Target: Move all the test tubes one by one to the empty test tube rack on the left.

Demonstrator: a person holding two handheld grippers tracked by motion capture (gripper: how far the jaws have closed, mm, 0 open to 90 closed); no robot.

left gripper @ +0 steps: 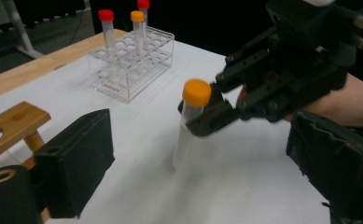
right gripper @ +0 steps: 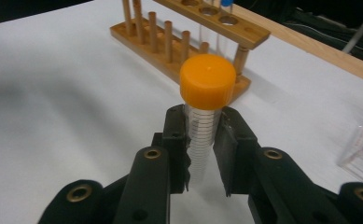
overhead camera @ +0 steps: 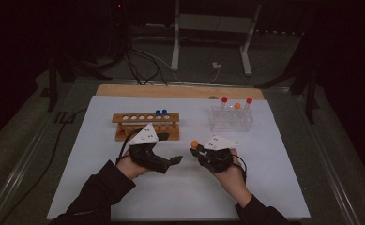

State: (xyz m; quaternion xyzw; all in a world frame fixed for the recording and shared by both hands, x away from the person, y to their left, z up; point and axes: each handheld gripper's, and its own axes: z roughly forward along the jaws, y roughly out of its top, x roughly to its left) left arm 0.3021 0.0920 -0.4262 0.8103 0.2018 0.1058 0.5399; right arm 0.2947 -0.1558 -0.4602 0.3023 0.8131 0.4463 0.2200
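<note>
one orange-capped tube [right gripper: 202, 126] was pinched just under its cap by the right hand-held gripper [right gripper: 201, 149], upright over the white table [overhead camera: 180, 187], probably so the cap stayed free for the other side. the left hand-held gripper [overhead camera: 173, 161] stood spread and empty near it, jaws toward the tube, likely ready to take it to the wooden rack [overhead camera: 145, 124].

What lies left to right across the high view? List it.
Wooden rack → blue-capped tubes → left claw → orange-capped tube in the right claw → clear rack with two red-capped tubes and one orange-capped tube.
</note>
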